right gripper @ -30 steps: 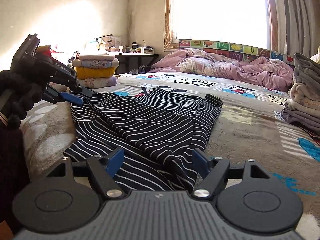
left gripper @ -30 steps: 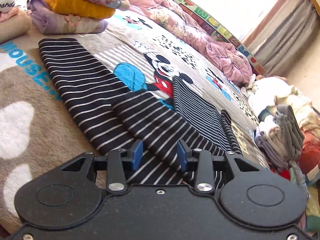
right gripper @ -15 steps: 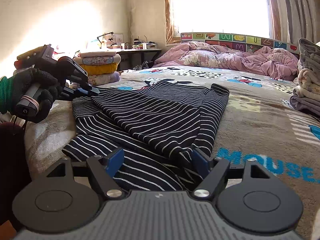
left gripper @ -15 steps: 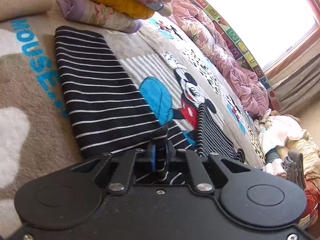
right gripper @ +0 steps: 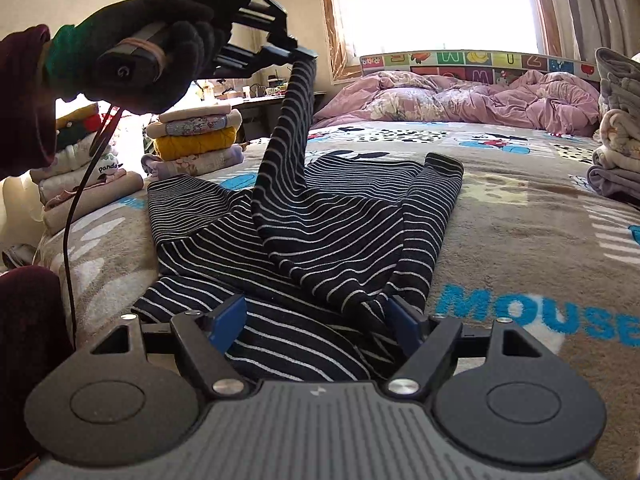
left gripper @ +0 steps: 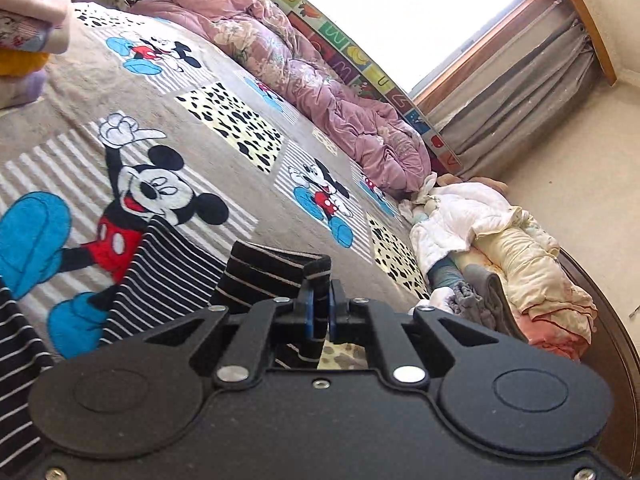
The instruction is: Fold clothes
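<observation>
Since clamping half a second ago, left gripper [right gripper: 304, 53] pinches black white-striped knit garment's [right gripper: 320, 232] sleeve cuff [left gripper: 316, 276] and lifts it off the bed for a fold; right gripper [right gripper: 318, 320] hovers spread.

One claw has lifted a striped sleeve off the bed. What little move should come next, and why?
Probably carry the sleeve across and lay it on the shirt's body. The left gripper is shut on the cuff, holding it raised, while the right gripper sits open at the hem.
</observation>
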The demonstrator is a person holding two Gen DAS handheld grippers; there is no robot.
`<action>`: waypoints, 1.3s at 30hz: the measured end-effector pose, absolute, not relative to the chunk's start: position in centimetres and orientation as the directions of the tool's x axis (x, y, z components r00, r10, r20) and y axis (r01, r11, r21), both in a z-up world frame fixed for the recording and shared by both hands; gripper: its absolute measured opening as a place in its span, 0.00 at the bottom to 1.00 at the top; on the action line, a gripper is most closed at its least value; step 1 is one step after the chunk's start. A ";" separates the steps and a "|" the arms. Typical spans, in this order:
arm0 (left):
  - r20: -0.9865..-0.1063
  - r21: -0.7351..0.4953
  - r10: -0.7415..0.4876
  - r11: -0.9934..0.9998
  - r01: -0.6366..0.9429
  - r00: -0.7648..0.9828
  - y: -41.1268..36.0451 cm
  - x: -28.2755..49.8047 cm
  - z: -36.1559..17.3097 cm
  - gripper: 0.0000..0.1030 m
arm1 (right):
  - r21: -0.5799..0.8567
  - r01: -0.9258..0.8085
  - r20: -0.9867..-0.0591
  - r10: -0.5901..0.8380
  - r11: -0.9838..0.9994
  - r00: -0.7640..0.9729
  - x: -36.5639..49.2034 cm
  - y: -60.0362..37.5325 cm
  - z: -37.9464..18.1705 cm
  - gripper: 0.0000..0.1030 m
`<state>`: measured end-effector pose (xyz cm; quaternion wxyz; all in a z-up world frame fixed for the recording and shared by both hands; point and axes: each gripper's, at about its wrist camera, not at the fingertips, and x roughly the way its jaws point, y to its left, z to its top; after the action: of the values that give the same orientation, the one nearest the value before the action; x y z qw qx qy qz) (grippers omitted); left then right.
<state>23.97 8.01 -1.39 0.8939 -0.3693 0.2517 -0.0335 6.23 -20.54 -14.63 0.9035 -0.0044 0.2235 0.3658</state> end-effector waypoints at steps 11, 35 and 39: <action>-0.484 -0.662 -0.265 0.734 -0.151 0.834 3.0 32.3 -2.8 0.04 | 0.257 -0.653 -0.402 0.693 0.712 0.598 7.1 -21.4 -14.6 0.75; -0.593 -0.494 -0.204 0.856 -0.151 0.779 -0.6 39.0 -8.0 0.04 | 0.375 -0.635 -0.388 0.737 0.675 0.554 8.3 -22.1 -14.9 0.79; -0.616 -0.440 -0.178 0.886 -0.148 0.768 -1.5 39.9 -8.9 0.04 | 0.377 -0.636 -0.388 0.738 0.674 0.552 8.3 -22.1 -14.9 0.79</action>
<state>39.89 -1.47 -8.85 0.9093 -0.2389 0.3406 -0.0082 8.33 -22.13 -14.90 0.8755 0.0966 0.2651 0.3923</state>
